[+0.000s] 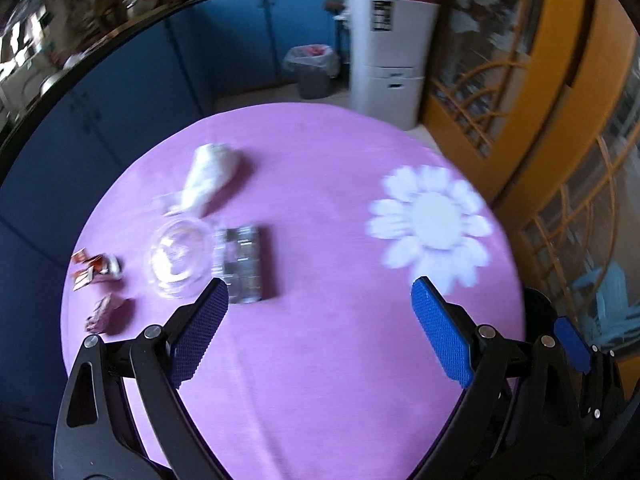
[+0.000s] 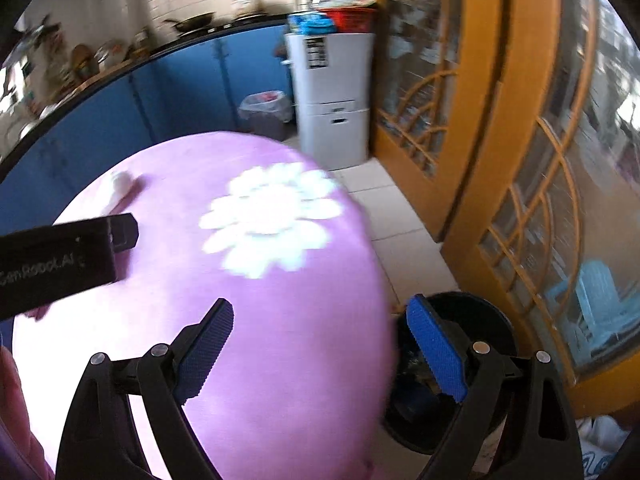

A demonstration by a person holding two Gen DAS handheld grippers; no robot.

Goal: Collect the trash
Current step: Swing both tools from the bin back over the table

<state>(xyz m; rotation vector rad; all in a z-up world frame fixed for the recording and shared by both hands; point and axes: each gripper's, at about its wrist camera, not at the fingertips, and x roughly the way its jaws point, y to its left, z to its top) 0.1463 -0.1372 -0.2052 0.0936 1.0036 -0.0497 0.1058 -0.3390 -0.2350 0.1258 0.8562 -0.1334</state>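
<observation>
Left claw point(image 1: 320, 300) hangs over the round tabletop point(image 1: 320, 380), its blue ridged pads spread wide with nothing between them. The tabletop wears a soft pink-purple cloth, and that cloth carries a big white daisy print point(image 1: 432, 220), our landmark here.

The trash all lies left of the daisy. Farthest back is a crumpled white tissue point(image 1: 210, 178), long and lumpy. In front of it sits a clear plastic cup point(image 1: 180, 258), round and see-through, touching a shiny silver blister pack point(image 1: 242, 266) with a grid of pockets. Further left of the daisy are red-and-white torn wrappers point(image 1: 96, 270), and just in front of them a small scrunched pinkish scrap point(image 1: 108, 312). Any print on them is too blurred to read.

Right claw point(image 2: 320, 336) is open wide too, empty, straddling the tabletop's edge right of the daisy. Below its right pad stands a black round bin point(image 2: 492, 328) on the tiled floor. The left tool's black body point(image 2: 56, 264) cuts in from the left, lettered "GenRobot.AI", partly cut off.

Far behind the daisy: a grey lined bin point(image 1: 312, 70), a white cabinet point(image 1: 388, 52) with an unreadable black label.
</observation>
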